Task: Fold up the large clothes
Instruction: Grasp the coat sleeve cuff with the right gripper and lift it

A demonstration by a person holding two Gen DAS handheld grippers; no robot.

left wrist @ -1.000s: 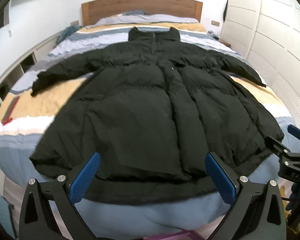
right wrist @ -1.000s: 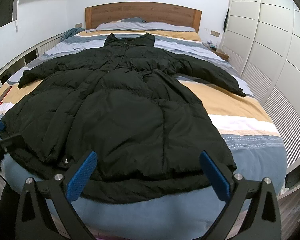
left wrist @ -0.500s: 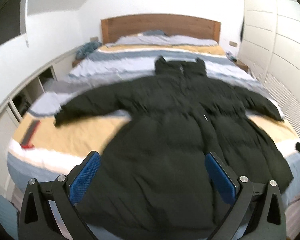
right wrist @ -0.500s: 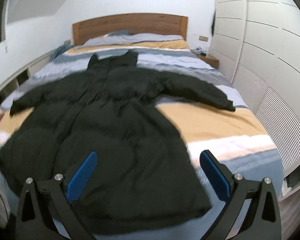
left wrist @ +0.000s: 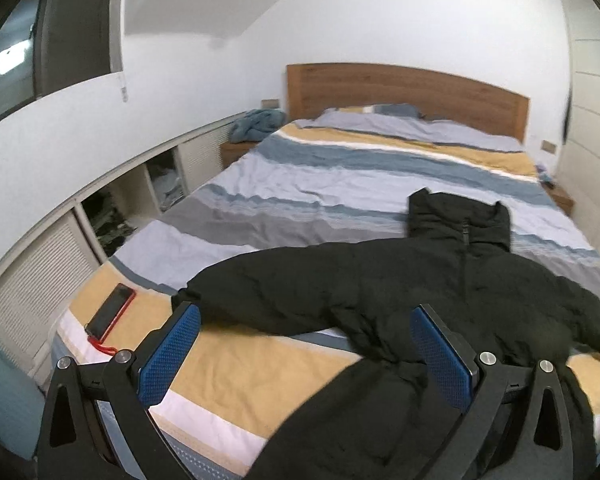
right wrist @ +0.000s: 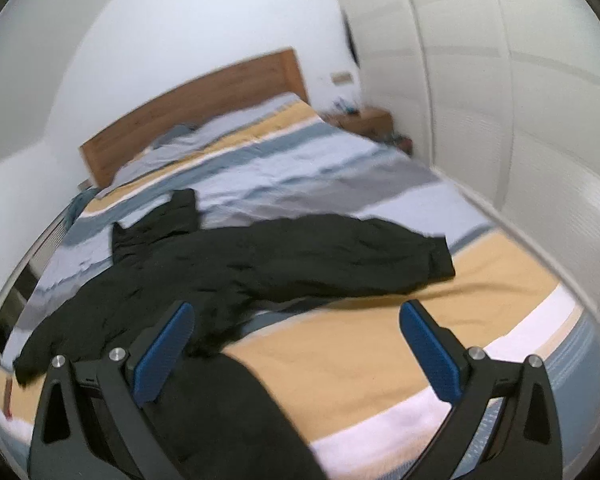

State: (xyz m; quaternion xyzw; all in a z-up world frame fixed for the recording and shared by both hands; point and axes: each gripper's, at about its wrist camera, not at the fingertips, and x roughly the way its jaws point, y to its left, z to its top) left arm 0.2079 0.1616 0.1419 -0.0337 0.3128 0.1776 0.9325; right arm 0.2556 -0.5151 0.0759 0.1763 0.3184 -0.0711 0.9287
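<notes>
A long black puffer coat (left wrist: 440,292) lies spread flat, front up, on a striped bed (left wrist: 340,176), sleeves stretched out to both sides. My left gripper (left wrist: 304,354) is open and empty, above the bed near the coat's left sleeve (left wrist: 268,292). My right gripper (right wrist: 296,350) is open and empty, above the bed near the coat's right sleeve (right wrist: 352,256), whose cuff (right wrist: 440,258) lies toward the wardrobe. The coat's hem is out of view under both grippers.
A red-cased phone (left wrist: 110,314) lies on the bed's left edge. Open shelves (left wrist: 112,216) line the left wall. A white wardrobe (right wrist: 500,120) stands close on the right. A wooden headboard (left wrist: 404,92) and nightstands (right wrist: 364,120) are at the far end.
Both grippers have moved forward from the foot of the bed and swung apart, the left toward the left sleeve, the right toward the right sleeve. The coat has not moved.
</notes>
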